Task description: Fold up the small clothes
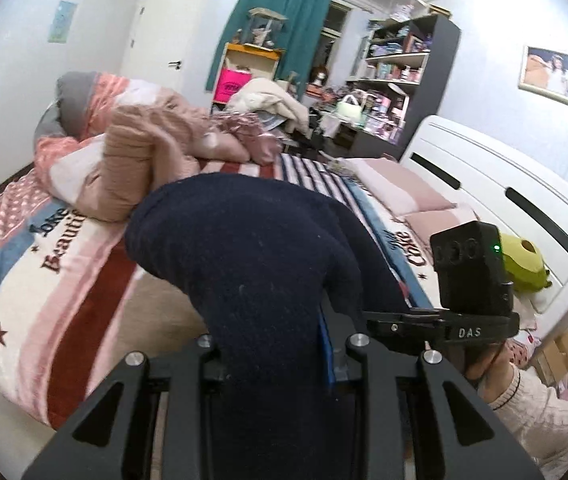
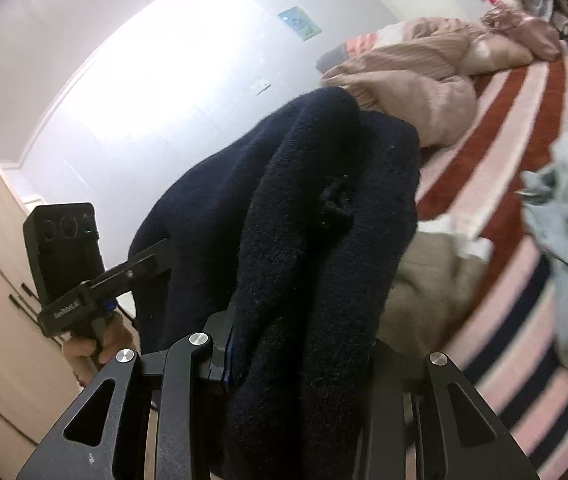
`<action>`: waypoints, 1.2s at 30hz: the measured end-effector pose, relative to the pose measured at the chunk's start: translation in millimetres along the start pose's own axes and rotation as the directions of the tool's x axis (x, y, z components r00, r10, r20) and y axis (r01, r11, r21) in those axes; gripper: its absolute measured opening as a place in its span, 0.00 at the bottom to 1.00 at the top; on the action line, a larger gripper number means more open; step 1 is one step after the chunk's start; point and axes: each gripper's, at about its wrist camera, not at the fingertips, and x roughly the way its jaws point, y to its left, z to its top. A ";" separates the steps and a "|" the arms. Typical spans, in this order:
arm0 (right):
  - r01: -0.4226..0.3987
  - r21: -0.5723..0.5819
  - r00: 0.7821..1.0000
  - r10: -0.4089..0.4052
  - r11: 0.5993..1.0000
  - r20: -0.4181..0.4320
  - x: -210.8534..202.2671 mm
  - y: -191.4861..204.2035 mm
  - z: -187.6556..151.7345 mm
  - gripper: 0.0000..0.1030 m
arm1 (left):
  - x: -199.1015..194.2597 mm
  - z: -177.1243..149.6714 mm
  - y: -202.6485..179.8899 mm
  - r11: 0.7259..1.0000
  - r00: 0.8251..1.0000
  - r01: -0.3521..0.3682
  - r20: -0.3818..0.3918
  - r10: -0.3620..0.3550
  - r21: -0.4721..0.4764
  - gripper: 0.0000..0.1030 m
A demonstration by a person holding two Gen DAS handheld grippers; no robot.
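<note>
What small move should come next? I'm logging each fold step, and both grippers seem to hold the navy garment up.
Probably lower the navy garment onto the striped blanket and spread it flat: both the left gripper and right gripper clamp it bunched in the air.

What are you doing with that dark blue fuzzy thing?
A person holds a gripper in each hand, and both the left gripper and the right gripper have their jaws shut on one navy knitted garment, held up above the striped bed. It hangs bunched, not yet folded. A pink sweater lies behind it.
</note>
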 end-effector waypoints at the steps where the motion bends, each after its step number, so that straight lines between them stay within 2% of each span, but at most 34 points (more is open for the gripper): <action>1: 0.007 -0.007 1.000 -0.007 1.000 -0.003 11.6 3.4 4.7 0.28 | 2.8 2.7 11.7 1.000 1.000 -0.001 -0.010 0.001 -0.015 0.25; 6: 0.042 0.021 0.998 -0.041 0.999 -0.043 50.5 -8.3 15.1 0.28 | 41.3 7.9 59.6 0.998 0.996 -0.025 -0.090 0.020 -0.050 0.26; 10: 0.117 0.043 0.984 -0.110 0.992 -0.138 83.9 -27.4 11.6 0.28 | 84.4 -15.6 105.2 0.993 0.982 -0.039 -0.186 0.018 -0.113 0.27; 13: 0.152 0.072 0.973 -0.136 0.986 -0.185 103.0 -46.7 6.9 0.27 | 95.4 -26.6 128.8 0.987 0.986 -0.005 -0.164 -0.021 -0.161 0.29; 15: 0.147 0.088 0.974 -0.129 0.985 -0.185 108.2 -58.1 5.5 0.28 | 102.8 -31.2 140.2 0.983 0.986 0.008 -0.163 -0.038 -0.183 0.31; 19: 0.150 0.105 0.971 -0.127 0.983 -0.204 117.1 -71.6 6.8 0.32 | 109.4 -31.0 142.7 0.981 0.984 0.001 -0.176 -0.036 -0.195 0.37; 22: 0.144 0.125 0.971 -0.115 0.982 -0.211 115.1 -77.3 5.8 0.37 | 106.9 -28.3 138.3 0.981 0.984 -0.011 -0.175 -0.024 -0.196 0.44; 25: 0.160 0.122 0.968 -0.131 0.980 -0.215 105.6 -75.9 4.1 0.47 | 100.0 -26.7 130.6 0.982 0.985 -0.054 -0.173 0.022 -0.182 0.58; 26: 0.165 0.118 0.967 -0.137 0.979 -0.214 102.8 -75.2 3.9 0.54 | 97.5 -26.2 129.4 0.981 0.984 -0.079 -0.171 0.049 -0.178 0.65; 27: 0.173 0.114 0.967 -0.147 0.978 -0.209 99.8 -75.2 4.1 0.57 | 93.8 -25.8 128.3 0.980 0.984 -0.106 -0.163 0.078 -0.171 0.67; 32: 0.195 0.110 0.968 -0.173 0.975 -0.184 77.1 -77.1 1.4 0.58 | 70.5 -24.1 118.1 0.975 0.985 -0.133 -0.132 0.110 -0.176 0.67; 36: 0.202 0.098 0.971 -0.185 0.975 -0.153 54.7 -72.7 -2.2 0.58 | 52.3 -22.2 90.9 0.972 0.978 -0.189 -0.111 0.174 -0.141 0.67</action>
